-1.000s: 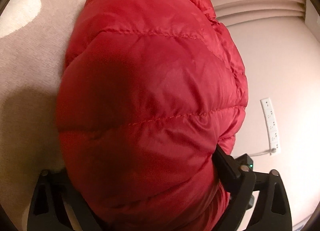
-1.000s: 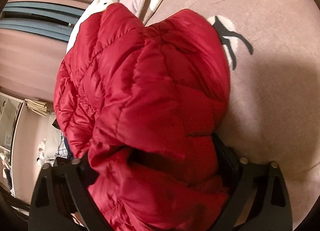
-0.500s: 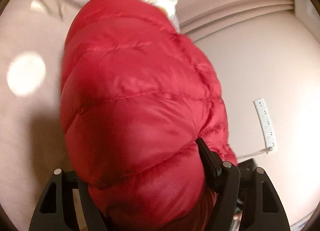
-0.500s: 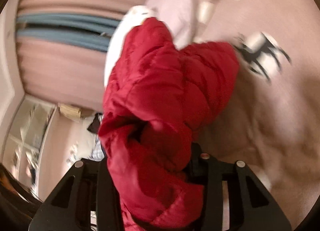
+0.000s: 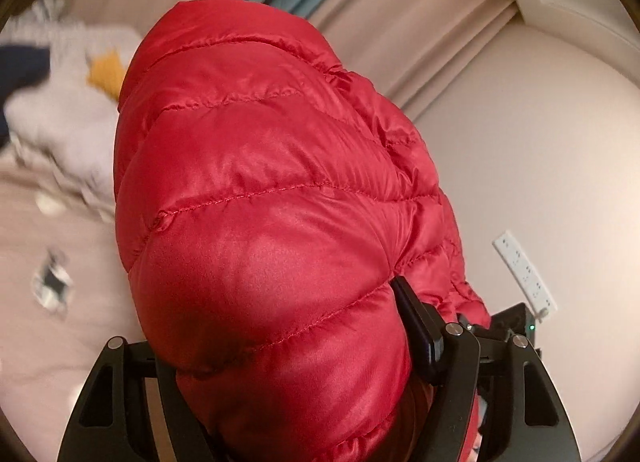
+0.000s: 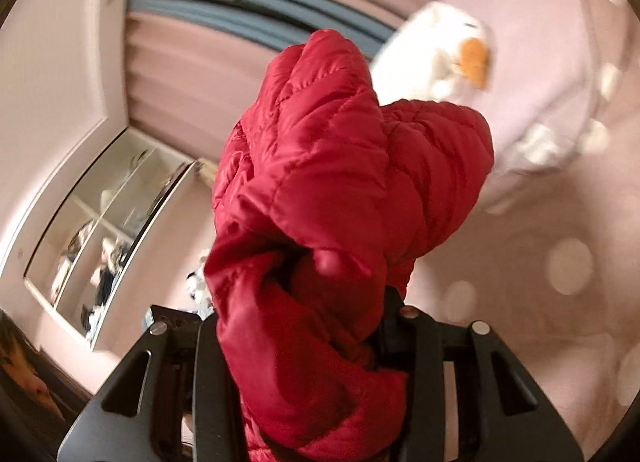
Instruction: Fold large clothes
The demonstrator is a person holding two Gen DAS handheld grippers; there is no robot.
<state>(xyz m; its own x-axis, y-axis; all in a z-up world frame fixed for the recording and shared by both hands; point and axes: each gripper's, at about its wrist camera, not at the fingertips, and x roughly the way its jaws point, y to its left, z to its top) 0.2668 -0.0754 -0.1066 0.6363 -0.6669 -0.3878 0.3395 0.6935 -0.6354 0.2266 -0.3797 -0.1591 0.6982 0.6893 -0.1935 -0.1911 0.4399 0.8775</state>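
Observation:
A red quilted puffer jacket (image 5: 260, 182) fills the left wrist view, bulging over my left gripper (image 5: 280, 322), which is shut on a thick fold of it. Only the right fingertip (image 5: 404, 294) shows; the padding hides the left one. In the right wrist view another bunched part of the jacket (image 6: 320, 162) stands up between the fingers of my right gripper (image 6: 300, 302), which is shut on it. The jacket hangs raised above the bed.
A pink spotted bed cover (image 6: 560, 262) lies below right, with a white plush toy (image 6: 440, 58) and a pillow at its far end. Curtains (image 5: 420, 22) hang behind. A white power strip (image 5: 524, 270) lies on the floor. A glass cabinet (image 6: 108, 222) stands at the left.
Both grippers have closed tighter on the jacket and lifted it up off the bed. The views now tilt up toward the curtains and wall.

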